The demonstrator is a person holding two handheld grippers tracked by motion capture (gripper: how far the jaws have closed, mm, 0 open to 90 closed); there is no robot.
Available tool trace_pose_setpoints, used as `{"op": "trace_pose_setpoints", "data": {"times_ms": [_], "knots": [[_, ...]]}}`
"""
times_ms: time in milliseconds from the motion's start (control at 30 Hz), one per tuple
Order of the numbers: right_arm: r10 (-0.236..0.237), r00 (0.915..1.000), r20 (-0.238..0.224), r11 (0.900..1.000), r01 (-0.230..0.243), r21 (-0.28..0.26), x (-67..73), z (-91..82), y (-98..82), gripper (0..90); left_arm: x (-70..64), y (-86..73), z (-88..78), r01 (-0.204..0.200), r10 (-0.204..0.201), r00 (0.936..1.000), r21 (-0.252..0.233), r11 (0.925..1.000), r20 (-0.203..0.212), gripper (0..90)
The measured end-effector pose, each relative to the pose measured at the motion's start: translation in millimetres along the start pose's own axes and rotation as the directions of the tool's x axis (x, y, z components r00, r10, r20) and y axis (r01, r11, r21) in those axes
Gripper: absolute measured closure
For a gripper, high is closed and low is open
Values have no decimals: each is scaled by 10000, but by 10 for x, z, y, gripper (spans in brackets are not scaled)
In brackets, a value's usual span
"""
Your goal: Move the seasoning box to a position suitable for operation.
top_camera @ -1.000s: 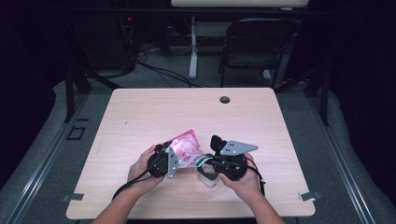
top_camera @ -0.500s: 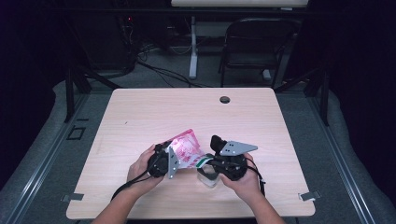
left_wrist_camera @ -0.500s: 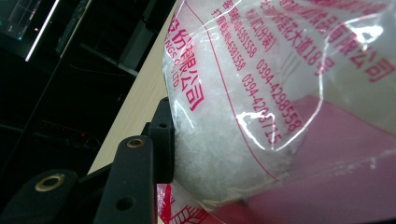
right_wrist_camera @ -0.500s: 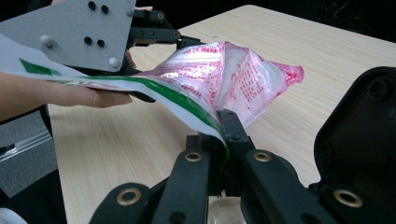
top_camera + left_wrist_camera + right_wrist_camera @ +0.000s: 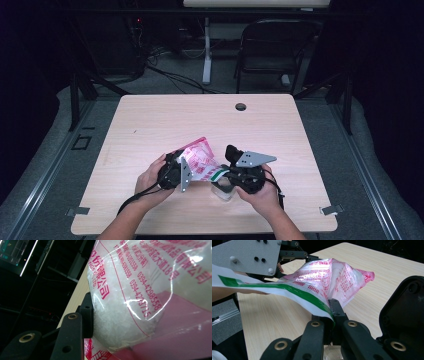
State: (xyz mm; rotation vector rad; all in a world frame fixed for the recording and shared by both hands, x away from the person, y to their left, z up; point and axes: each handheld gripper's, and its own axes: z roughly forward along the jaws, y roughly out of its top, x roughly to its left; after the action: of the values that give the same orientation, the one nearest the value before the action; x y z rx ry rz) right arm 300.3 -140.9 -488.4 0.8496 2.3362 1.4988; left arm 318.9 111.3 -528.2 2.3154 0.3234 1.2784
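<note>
Two hand-held grippers share one clear plastic bag [image 5: 199, 159] printed in pink, at the near centre of a wooden table [image 5: 150, 125].

Left gripper [image 5: 176, 172]: at about 9 o'clock of the bag in the high view. In the left gripper view one black jaw presses against the bulging side of the bag [image 5: 140, 297], its pad sunk into the film; the opposite jaw is hidden behind the bag. The claw stands partly closed, pinching the filled body of the bag.

Right gripper [image 5: 235, 175]: at about 4 o'clock of the bag in the high view, carrying a grey three-cornered plate [image 5: 255, 159]. In the right gripper view its two jaws are pressed together on the bag's flat white edge, which bears a green stripe [image 5: 287, 291] and runs out from the jaws toward 10 o'clock.

Contents: the bag [image 5: 332, 277] holds a white, coarse, crystalline material, seen through the film in the left gripper view; what it is cannot be told. Pink characters and digits cover the film.

A small clear container [image 5: 222, 190] lies on the table under the right gripper; its contents cannot be made out.

A round hole [image 5: 241, 106] sits at the table's 12 o'clock edge.
</note>
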Motion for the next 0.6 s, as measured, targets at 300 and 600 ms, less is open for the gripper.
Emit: {"op": "trace_pose_setpoints", "data": {"times_ms": [300,600], "knots": [[-96,9999,55,9999,96,37,2,-23,-10,898,1,26,-9,-258,258,9996,-67,9996,-111,601],[-171,9997,146,9995,167,265,-10,-12,-36,898,-14,27,0,-484,483,9985,-26,9988,-245,602]]}}
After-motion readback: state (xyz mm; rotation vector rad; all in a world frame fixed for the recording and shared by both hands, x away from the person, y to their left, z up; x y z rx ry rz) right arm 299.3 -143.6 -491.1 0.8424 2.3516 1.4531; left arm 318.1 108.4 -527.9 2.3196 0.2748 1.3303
